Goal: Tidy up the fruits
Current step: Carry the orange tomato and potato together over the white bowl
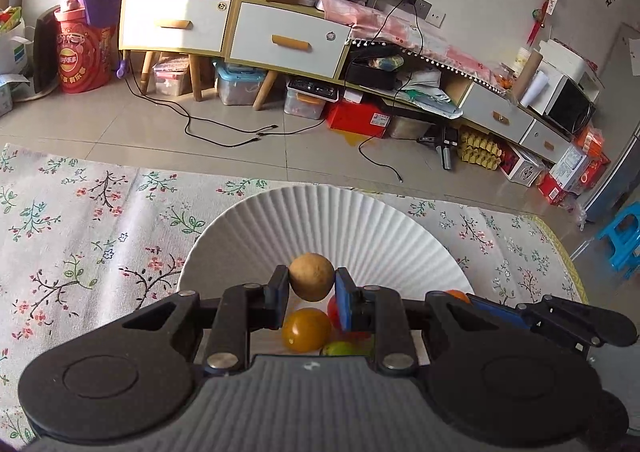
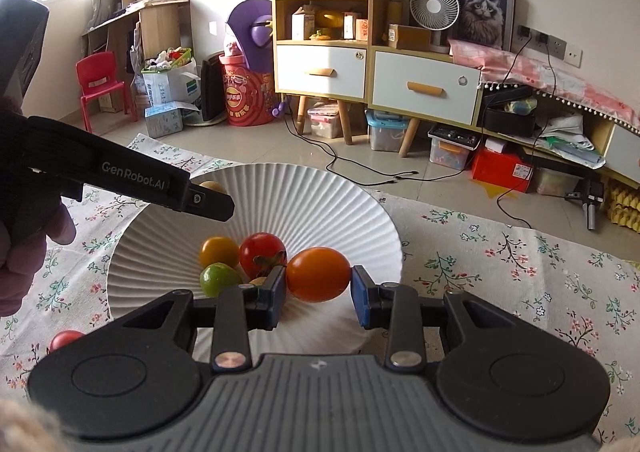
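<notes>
My left gripper [image 1: 312, 286] is shut on a round tan fruit [image 1: 311, 276] and holds it above a white ribbed plate [image 1: 320, 219]. Under it on the plate lie a yellow tomato [image 1: 306, 329], a red one [image 1: 333, 311] and a green one [image 1: 339, 348]. In the right wrist view my right gripper [image 2: 319, 289] holds an orange tomato [image 2: 318, 274] between its pads over the plate [image 2: 328, 203], beside a red tomato [image 2: 262, 254], a yellow one [image 2: 218, 250] and a green one [image 2: 218, 278]. The left gripper [image 2: 208, 199] shows at the upper left with the tan fruit [image 2: 211, 185].
The plate sits on a floral tablecloth [image 2: 500, 264]. A small red fruit [image 2: 64, 338] lies on the cloth left of my right gripper. The table's far edge drops to a tiled floor [image 1: 240, 119] with cables, cabinets and boxes beyond.
</notes>
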Available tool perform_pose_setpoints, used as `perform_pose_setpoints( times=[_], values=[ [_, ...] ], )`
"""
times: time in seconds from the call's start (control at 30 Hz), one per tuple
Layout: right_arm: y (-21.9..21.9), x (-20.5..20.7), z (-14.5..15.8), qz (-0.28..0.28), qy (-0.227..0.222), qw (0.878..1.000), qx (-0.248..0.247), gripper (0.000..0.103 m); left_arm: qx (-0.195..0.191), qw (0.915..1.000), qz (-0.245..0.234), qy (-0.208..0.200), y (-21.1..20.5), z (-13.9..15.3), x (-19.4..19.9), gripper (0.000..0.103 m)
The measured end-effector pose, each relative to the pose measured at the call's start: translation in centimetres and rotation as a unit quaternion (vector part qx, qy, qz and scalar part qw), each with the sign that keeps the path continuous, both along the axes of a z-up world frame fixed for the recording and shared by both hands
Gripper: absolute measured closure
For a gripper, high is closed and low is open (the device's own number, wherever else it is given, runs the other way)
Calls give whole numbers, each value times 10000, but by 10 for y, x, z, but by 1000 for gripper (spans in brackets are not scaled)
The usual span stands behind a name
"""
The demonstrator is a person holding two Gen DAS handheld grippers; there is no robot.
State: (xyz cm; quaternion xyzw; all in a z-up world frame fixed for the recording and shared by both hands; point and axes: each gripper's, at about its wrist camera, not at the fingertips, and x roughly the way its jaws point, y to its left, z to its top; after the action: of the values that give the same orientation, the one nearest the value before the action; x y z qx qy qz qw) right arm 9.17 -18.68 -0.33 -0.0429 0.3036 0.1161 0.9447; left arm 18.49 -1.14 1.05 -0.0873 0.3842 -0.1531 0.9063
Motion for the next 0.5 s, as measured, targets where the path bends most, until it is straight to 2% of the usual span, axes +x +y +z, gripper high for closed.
perform_pose_setpoints(
  times=[0.5],
  values=[
    [4,10,-4,65,101,9999,-48,71,55,9996,84,281,-8,-8,16,76]
  ],
)
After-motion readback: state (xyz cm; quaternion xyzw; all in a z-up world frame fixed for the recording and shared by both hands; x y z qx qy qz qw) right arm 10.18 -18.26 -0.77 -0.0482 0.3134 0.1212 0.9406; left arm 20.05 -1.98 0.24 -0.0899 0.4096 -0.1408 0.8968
